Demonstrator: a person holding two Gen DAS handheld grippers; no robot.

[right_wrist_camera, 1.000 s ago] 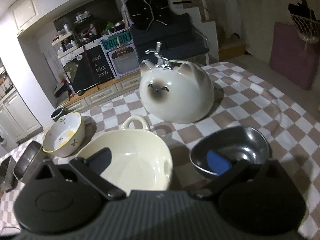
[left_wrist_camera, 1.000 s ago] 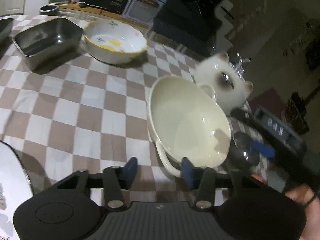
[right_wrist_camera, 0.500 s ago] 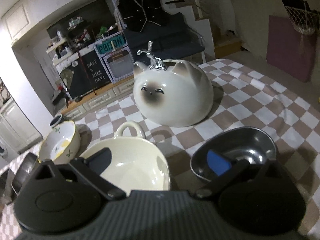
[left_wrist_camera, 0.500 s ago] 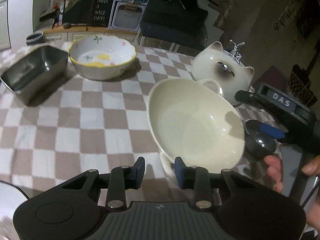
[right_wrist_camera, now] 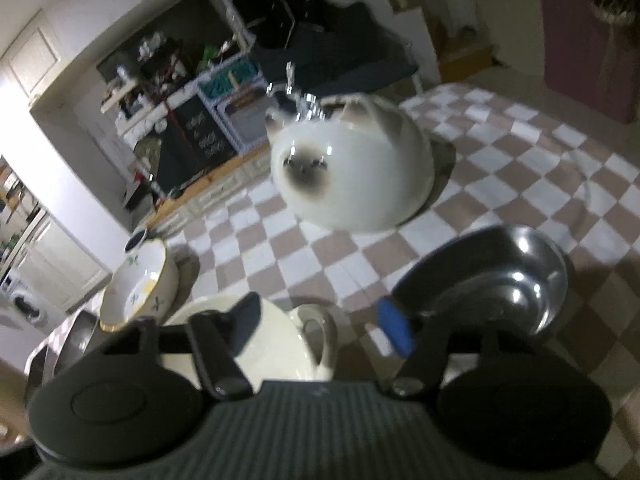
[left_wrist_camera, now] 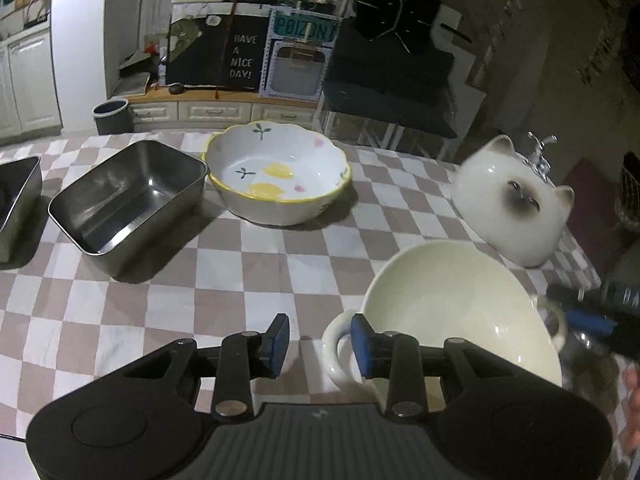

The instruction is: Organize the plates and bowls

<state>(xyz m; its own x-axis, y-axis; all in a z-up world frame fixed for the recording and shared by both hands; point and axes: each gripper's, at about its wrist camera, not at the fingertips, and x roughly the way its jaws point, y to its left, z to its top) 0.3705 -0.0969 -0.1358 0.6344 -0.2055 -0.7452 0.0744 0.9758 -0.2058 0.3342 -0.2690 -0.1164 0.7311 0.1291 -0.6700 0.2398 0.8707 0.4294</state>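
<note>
The left gripper stood part-open, its right pad beside the cream bowl handle at 5 o'clock. The right gripper gaped wide, empty.

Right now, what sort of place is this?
Most likely a lived-in home, a dining table beside the kitchen. A checkered tablecloth carries household bowls such as the flowered bowl, white cabinets stand at the far left, and a cluttered sideboard holds a "Have a nice day" sign.

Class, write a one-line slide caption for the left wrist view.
Open left gripper beside the cream bowl's loop handle, floral bowl and steel container beyond on checkered cloth.
</note>
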